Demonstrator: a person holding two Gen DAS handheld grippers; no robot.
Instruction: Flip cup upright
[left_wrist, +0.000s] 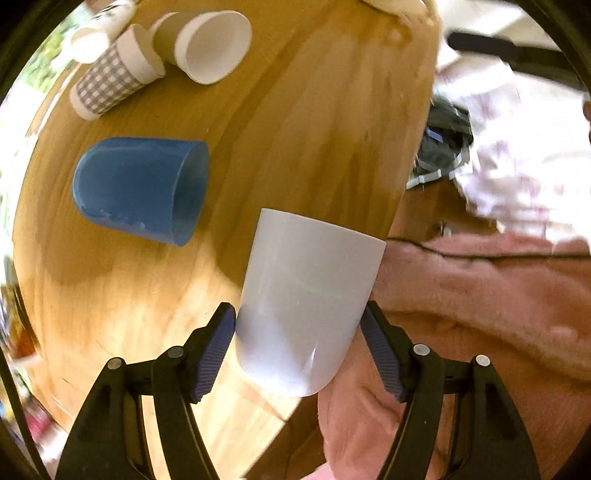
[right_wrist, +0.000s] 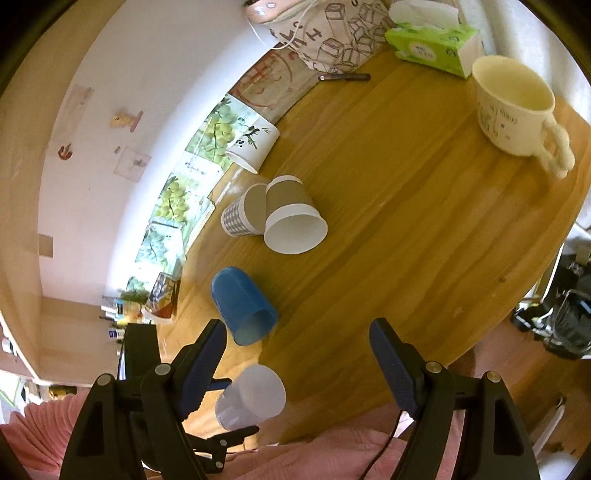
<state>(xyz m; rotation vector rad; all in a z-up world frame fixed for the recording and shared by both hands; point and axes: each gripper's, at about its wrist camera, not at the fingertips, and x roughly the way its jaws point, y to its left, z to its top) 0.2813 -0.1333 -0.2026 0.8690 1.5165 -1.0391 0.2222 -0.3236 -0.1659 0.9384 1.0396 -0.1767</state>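
Observation:
My left gripper (left_wrist: 298, 332) is shut on a white plastic cup (left_wrist: 306, 295), held by its closed end above the near edge of the round wooden table (left_wrist: 332, 110), mouth pointing away and tilted. The same cup (right_wrist: 251, 397) and the left gripper (right_wrist: 221, 439) show at the bottom left of the right wrist view. A blue cup (left_wrist: 142, 188) lies on its side on the table, also in the right wrist view (right_wrist: 242, 306). My right gripper (right_wrist: 297, 345) is open and empty above the table's near edge.
A brown-sleeved paper cup (right_wrist: 291, 221) and a checked paper cup (right_wrist: 240, 216) lie on their sides mid-table. A printed paper cup (right_wrist: 253, 147), a cream mug (right_wrist: 517, 110), a green tissue box (right_wrist: 432, 44) and a pen (right_wrist: 343, 76) sit farther back. Pink cloth (left_wrist: 480, 314) is below.

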